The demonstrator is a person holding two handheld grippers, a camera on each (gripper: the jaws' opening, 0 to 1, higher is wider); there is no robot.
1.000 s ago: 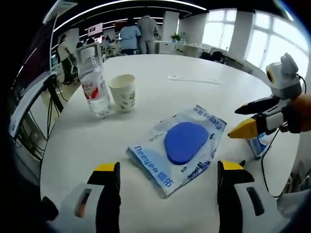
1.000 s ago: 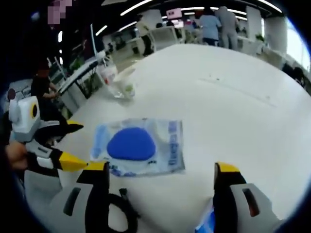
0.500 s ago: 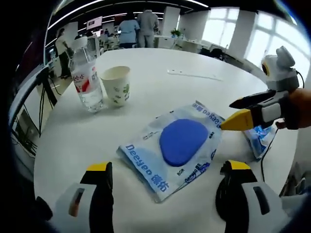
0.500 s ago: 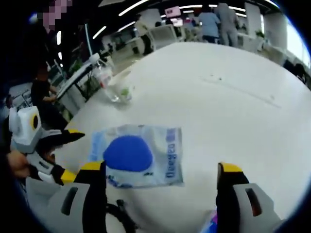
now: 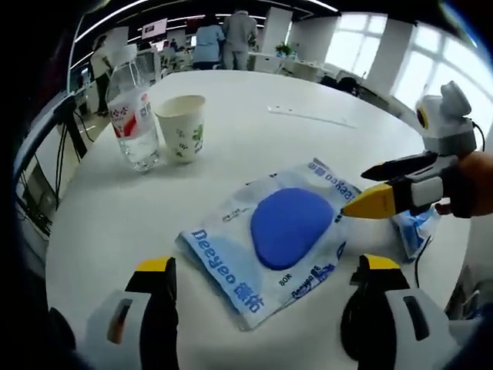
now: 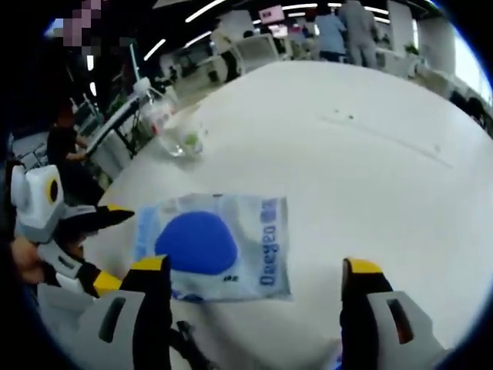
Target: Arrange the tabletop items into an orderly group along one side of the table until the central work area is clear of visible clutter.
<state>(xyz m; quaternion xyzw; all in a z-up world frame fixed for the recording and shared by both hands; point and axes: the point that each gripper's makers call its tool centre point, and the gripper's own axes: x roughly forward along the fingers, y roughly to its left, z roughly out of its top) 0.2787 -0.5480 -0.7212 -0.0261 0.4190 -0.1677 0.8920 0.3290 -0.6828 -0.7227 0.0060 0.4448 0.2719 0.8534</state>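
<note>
A clear packet printed "Deeyeo" with a blue oval pad inside (image 5: 286, 230) lies flat on the white round table (image 5: 246, 146). My left gripper (image 5: 267, 264) hangs open just before the packet's near edge. My right gripper (image 5: 360, 193) comes in from the right, open, its lower yellow tip at the packet's right edge. In the right gripper view the same packet (image 6: 214, 243) lies ahead of my open right gripper (image 6: 256, 266), with the left gripper (image 6: 108, 245) at its left side. A water bottle (image 5: 131, 116) and a paper cup (image 5: 182, 127) stand together at the far left.
A small crumpled blue-and-white wrapper (image 5: 416, 230) lies under the right gripper near the table's edge, beside a dark cable (image 5: 420, 258). A thin white strip (image 5: 312, 117) lies farther back. People stand at desks beyond the table (image 5: 223, 38).
The right gripper has come in leftward until its yellow tip meets the packet's right edge. Both views have drifted a little closer over the packet. Bottle and cup stay put.
</note>
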